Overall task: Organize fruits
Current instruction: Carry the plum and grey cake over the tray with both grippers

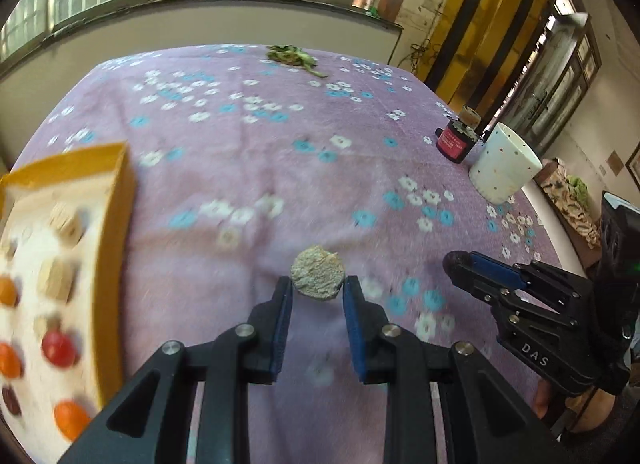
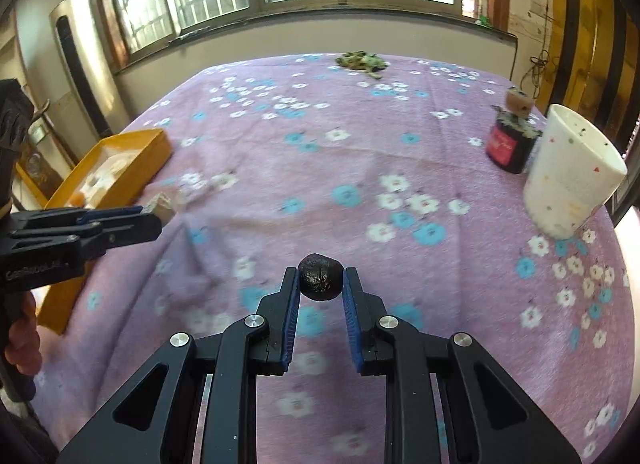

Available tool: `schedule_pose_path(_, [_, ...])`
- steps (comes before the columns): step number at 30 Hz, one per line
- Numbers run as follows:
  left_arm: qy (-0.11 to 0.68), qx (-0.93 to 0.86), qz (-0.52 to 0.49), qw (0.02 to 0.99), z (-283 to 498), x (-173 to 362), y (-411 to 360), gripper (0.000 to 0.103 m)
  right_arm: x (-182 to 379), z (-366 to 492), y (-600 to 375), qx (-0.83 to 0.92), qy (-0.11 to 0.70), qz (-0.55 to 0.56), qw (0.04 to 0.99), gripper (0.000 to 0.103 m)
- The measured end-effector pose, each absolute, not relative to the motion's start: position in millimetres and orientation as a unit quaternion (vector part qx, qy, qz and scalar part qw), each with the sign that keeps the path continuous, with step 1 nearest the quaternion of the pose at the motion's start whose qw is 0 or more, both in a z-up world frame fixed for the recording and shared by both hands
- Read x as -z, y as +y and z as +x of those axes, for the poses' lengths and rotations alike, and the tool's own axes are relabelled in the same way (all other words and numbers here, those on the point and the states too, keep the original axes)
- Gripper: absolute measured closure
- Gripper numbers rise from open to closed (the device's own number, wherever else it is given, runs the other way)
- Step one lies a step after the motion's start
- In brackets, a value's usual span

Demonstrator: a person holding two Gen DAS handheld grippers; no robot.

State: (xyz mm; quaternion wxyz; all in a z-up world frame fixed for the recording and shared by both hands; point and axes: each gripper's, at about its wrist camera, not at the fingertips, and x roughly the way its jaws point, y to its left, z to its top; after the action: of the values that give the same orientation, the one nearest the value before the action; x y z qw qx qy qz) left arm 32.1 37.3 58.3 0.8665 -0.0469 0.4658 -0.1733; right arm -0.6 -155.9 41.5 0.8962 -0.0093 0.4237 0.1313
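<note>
My left gripper (image 1: 318, 288) is shut on a rough grey-beige fruit (image 1: 318, 278), held above the purple flowered cloth. An orange tray (image 1: 116, 232) lies to its left, holding orange (image 1: 8, 292) and red (image 1: 58, 348) small fruits and pale cubes (image 1: 56, 278). My right gripper (image 2: 320, 280) is shut on a dark, wrinkled round fruit (image 2: 321, 277) over the cloth. In the right wrist view the left gripper (image 2: 154, 212) and its pale fruit (image 2: 162, 206) are at the left, beside the tray (image 2: 132, 168). In the left wrist view the right gripper (image 1: 460, 264) is at the right; its fruit is hidden.
A white dotted cup (image 2: 572, 180) and a dark jar with a red label (image 2: 508, 148) stand at the table's right side. A pile of green leaves (image 2: 362, 60) lies at the far edge. A tall air conditioner (image 2: 84, 64) stands left of the table.
</note>
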Motion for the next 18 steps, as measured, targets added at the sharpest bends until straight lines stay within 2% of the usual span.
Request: schedule_pose_path(18, [0.432, 0.086, -0.075, 0.895, -46, -79, 211, 0.075, -74, -47, 19, -0.238, 0.395, -0.045, 0.886, 0.082])
